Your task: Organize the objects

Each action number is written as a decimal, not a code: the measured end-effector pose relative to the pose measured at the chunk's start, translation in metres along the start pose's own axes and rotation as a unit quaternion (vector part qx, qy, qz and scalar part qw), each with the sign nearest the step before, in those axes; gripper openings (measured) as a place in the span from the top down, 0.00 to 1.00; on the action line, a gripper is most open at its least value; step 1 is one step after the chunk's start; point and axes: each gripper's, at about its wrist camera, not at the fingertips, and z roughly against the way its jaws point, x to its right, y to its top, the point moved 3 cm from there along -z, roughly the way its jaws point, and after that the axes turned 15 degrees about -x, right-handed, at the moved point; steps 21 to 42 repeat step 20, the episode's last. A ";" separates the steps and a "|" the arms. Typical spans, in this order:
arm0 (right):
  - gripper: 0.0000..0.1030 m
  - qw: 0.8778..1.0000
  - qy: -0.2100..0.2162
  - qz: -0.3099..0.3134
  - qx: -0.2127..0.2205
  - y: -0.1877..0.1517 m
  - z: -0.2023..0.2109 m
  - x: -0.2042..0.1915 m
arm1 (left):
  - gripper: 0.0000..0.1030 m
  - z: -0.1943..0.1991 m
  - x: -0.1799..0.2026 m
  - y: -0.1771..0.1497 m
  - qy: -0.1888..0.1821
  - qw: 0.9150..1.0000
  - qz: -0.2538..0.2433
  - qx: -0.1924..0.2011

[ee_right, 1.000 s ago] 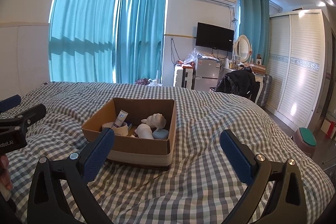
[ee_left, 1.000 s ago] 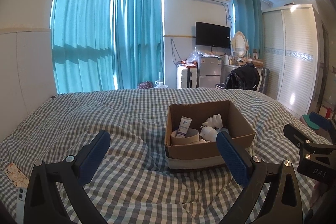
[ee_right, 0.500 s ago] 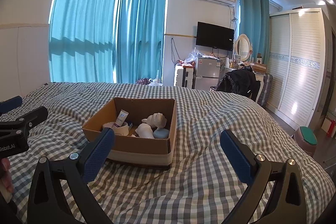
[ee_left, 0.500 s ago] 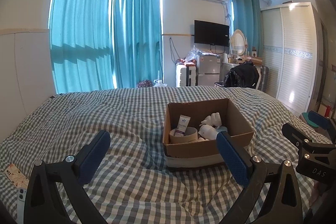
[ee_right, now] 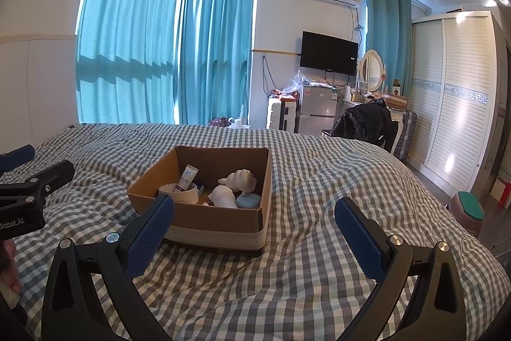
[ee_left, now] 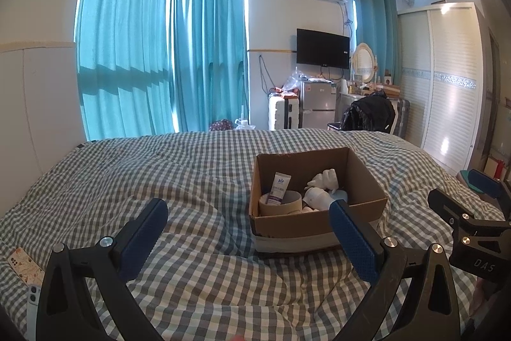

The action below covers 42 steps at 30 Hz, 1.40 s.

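cardboard box (ee_left: 314, 218) holds tube (ee_left: 280, 186) marked "bop"; right tool (ee_left: 472, 214) reads "das".

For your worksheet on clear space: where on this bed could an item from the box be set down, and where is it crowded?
Free: the checked quilt right of the brown cardboard box, and the quilt left of it. Crowded: inside the box, with a white tube, white figurines and a blue pebble-shaped piece.
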 end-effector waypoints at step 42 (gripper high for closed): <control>0.02 1.000 -0.002 0.006 -0.005 -0.003 -0.002 -0.004 | 0.00 0.000 -0.005 -0.004 0.010 1.000 0.003 0.006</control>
